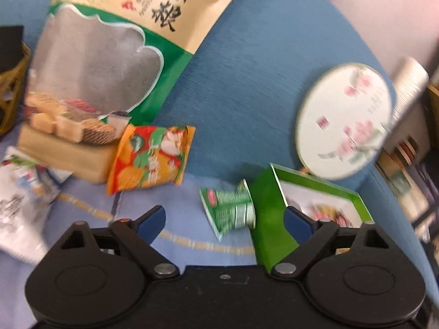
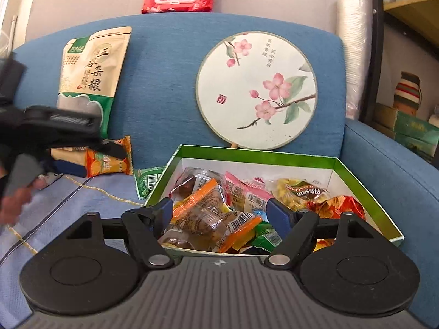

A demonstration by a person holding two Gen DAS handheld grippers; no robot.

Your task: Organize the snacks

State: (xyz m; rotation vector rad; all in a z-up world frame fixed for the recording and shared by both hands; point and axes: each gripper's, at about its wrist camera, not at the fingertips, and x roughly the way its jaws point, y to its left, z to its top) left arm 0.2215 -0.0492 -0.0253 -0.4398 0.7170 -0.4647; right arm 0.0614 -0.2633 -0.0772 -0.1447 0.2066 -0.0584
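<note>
Beside the green box (image 2: 258, 155), an orange packet (image 2: 109, 161) leans against a large pouch (image 2: 90, 82).

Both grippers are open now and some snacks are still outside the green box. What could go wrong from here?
1. The small green packet lies tight against the green box wall, so the open left gripper may push the box instead.
2. The orange packet leans on the big grain bag, which might slide down.
3. The box is piled high, so more snacks may spill.

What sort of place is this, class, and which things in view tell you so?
Probably a living room at home: a blue sofa bearing a painted fan, with cluttered shelves beside it.
</note>
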